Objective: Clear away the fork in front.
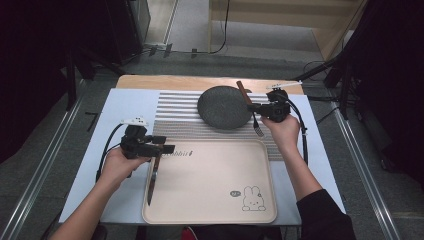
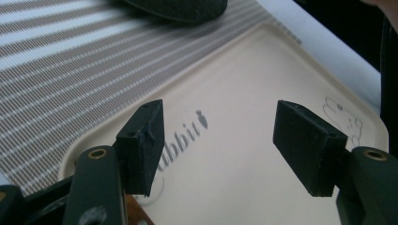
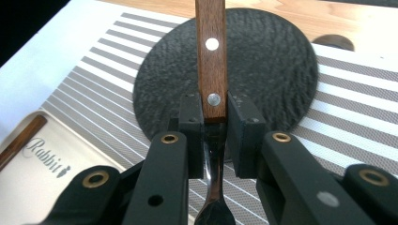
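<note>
Wooden-handled steel fork (image 3: 211, 70) sat clamped in my right gripper (image 1: 270, 109) over the dark round plate (image 1: 220, 107), my left gripper (image 2: 218, 145) gaped wide above the beige tray (image 1: 210, 220), and next I judged the fork needed lowering beside the plate.

A wooden counter (image 1: 150, 81) carries a white sheet (image 1: 127, 107) covering most of its top. On the sheet lie a striped placemat (image 1: 175, 117) and a beige tray (image 1: 210, 185) (rabbit printed at one corner), the tray overlapping the placemat's near edge.
</note>
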`<state>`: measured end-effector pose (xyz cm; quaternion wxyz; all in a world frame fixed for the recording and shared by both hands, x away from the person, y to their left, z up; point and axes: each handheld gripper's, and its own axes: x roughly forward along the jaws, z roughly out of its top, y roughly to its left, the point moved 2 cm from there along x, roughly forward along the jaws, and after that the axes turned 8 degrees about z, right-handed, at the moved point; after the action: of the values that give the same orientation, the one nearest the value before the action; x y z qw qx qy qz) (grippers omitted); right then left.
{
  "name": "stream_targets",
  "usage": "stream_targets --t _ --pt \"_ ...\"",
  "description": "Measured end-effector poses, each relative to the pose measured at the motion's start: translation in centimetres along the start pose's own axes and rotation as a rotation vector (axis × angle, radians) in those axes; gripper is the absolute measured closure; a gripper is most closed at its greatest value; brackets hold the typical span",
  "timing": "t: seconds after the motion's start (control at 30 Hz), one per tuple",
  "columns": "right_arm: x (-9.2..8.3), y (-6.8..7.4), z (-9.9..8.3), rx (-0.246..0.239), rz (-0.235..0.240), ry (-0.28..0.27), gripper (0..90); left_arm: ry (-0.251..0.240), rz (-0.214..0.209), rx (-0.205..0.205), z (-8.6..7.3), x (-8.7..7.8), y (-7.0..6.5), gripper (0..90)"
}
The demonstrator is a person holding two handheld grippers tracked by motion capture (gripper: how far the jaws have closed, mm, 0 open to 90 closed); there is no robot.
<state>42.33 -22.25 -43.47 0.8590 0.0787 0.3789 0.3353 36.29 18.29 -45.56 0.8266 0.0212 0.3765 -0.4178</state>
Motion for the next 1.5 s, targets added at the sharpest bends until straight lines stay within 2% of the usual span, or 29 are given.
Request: stream_targets --t 0.17,0.4,0.47,0.63,0.8,0.93,1.07,1.2,1.33,1.37,1.47,1.5 --pt "0.4 1.0 0.1 -0.023 0.02 -0.002 76.1 -0.006 0.02 0.03 1.8 0.3 -0.2 33.7" --pt "0.8 2.2 0.2 -0.049 0.043 -0.011 76.2 -0.043 0.021 0.045 4.5 0.9 -0.5 33.6" --pt "0.9 2.5 0.2 -0.055 0.05 -0.015 76.1 -0.04 0.021 0.046 5.3 1.2 -0.7 33.6" --pt "1.1 2.8 0.2 -0.06 0.061 -0.017 76.1 -0.048 0.021 0.046 7.0 2.3 -1.1 33.6" --pt "1.0 3.0 0.2 -0.066 0.071 -0.026 76.1 -0.057 0.023 0.067 8.6 3.3 -2.1 33.5" --pt "1.1 3.2 0.1 -0.073 0.076 -0.03 76.1 -0.06 0.018 0.07 9.5 4.1 -2.6 33.4" --pt "1.4 3.4 0.0 -0.079 0.083 -0.036 76.1 -0.067 0.016 0.07 10.4 4.9 -2.5 33.4" --pt "1.6 3.8 0.0 -0.098 0.092 -0.04 76.1 -0.083 0.009 0.053 11.2 5.6 -2.4 33.5" --pt "1.9 4.3 -0.1 -0.112 0.099 -0.037 76.1 -0.088 0.01 0.052 12.0 6.2 -2.7 33.5" --pt "1.9 4.4 -0.1 -0.115 0.098 -0.037 76.1 -0.092 0.01 0.054 12.1 6.3 -2.8 33.5" --pt "2.1 4.7 -0.2 -0.119 0.106 -0.036 76.1 -0.084 0.048 0.088 12.5 6.7 -3.2 33.4" --pt "2.2 4.7 -0.2 -0.122 0.104 -0.036 76.1 -0.085 0.046 0.091 12.6 6.8 -3.3 33.4"
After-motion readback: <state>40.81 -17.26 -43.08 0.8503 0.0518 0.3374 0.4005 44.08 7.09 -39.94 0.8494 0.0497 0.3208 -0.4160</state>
